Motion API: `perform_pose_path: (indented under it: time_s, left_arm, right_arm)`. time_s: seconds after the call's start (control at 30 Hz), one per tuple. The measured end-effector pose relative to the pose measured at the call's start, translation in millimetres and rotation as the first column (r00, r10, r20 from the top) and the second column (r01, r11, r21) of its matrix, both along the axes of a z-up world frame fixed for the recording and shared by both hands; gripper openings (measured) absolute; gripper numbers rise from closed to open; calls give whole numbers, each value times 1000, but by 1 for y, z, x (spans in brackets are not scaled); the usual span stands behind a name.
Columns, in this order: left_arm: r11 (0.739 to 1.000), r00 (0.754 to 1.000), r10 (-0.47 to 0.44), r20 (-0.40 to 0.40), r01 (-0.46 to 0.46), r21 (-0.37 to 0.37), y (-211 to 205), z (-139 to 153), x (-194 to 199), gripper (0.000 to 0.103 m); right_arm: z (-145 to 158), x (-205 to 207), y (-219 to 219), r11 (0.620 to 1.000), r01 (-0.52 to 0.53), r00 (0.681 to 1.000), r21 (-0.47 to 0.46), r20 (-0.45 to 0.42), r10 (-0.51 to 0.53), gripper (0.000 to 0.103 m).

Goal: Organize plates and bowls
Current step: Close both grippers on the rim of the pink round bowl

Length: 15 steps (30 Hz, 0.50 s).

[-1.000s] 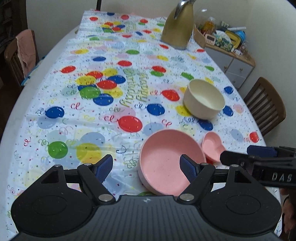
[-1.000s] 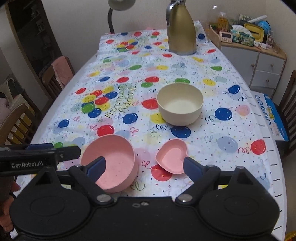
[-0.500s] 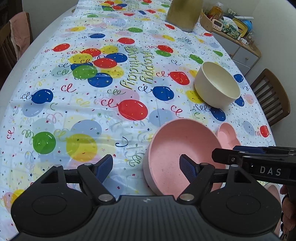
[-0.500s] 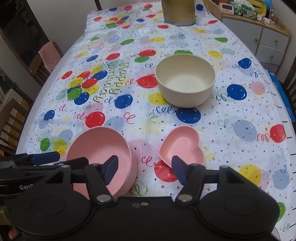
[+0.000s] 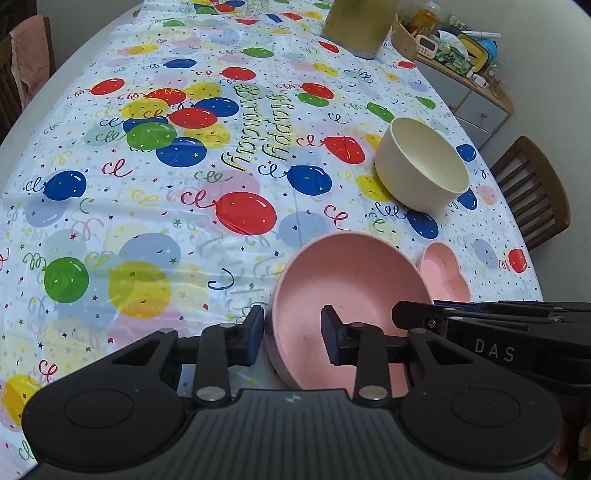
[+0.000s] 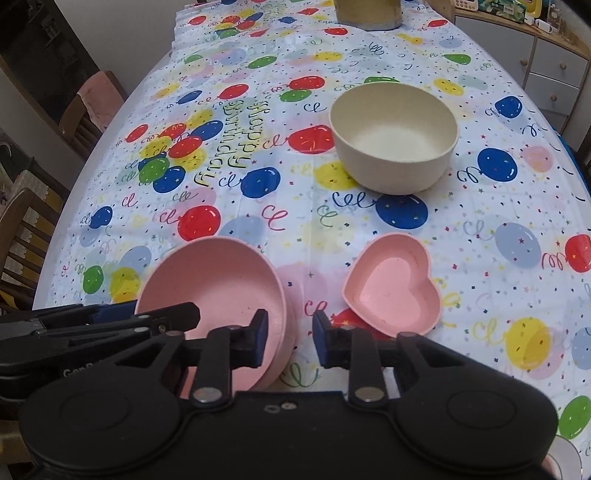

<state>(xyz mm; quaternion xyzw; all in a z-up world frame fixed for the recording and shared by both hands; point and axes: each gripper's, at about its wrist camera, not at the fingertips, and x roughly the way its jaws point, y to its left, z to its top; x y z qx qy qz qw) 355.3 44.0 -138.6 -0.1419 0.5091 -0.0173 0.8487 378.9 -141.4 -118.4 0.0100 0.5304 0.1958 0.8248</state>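
A round pink bowl (image 5: pixel 351 280) (image 6: pixel 214 280) stands on the balloon-print tablecloth near the front edge. My left gripper (image 5: pixel 291 332) straddles its left rim with the jaws closing. One pad lies against the outer wall, and the other is inside, apart from the wall. My right gripper (image 6: pixel 290 332) straddles the bowl's right rim, jaws closing, with cloth showing between the wall and the outer pad. A pink heart-shaped dish (image 6: pixel 395 291) (image 5: pixel 443 273) lies just right of the bowl. Farther back stands a cream bowl (image 6: pixel 395 144) (image 5: pixel 421 166).
A gold jug (image 5: pixel 356 26) (image 6: pixel 369 14) stands at the table's far end. A cluttered drawer cabinet (image 5: pixel 476 107) and a wooden chair (image 5: pixel 532 192) are past the right edge. More chairs (image 6: pixel 26 236) stand along the left side.
Both grippers came down and closer to the pink bowl. Their jaws narrowed from wide apart to a small gap across the bowl's rim, one on each side.
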Motion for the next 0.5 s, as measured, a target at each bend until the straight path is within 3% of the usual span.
perform_pose_path:
  time_s: [0.27, 0.5]
  left_arm:
    - [1000, 1000, 14, -17, -14, -3, 6, 1, -5, 21]
    - [1000, 999, 25, -28, -25, 1, 8, 8, -23, 21]
  right_arm:
    - [0, -1, 5, 1000, 18, 1000, -16, -1, -18, 6]
    - [4, -9, 7, 1000, 16, 1000, -26, 1, -16, 5]
